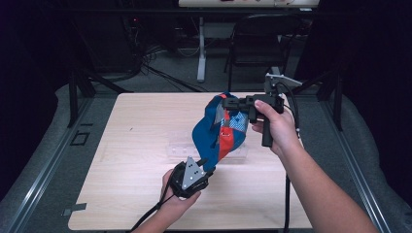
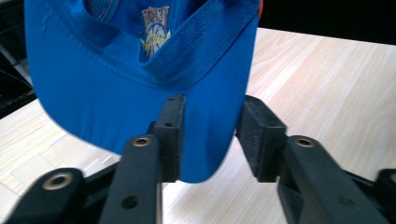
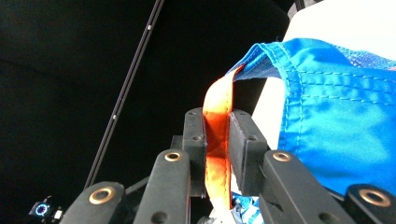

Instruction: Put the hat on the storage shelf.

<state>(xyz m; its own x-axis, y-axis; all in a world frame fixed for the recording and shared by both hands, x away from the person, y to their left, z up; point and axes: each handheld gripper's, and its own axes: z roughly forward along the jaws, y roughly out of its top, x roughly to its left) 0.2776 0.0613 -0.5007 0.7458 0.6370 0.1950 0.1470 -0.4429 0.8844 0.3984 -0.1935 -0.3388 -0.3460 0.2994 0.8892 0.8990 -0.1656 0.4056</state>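
Observation:
A blue cap with an orange strap hangs in the air over the wooden table, stretched between both grippers. At the cap's upper end, my right gripper is shut on the orange strap, which runs between the pads of the right gripper. The blue cloth hangs to the right of them. My left gripper is at the cap's lower end. In the left gripper view the blue brim dips between the jaws of the left gripper, against one pad, with a gap to the other.
A clear plastic tray lies on the table under the cap. Bare wood spreads to the left and along the front edge. Behind the table stand a dark folding chair and a white table leg, with cables on the floor.

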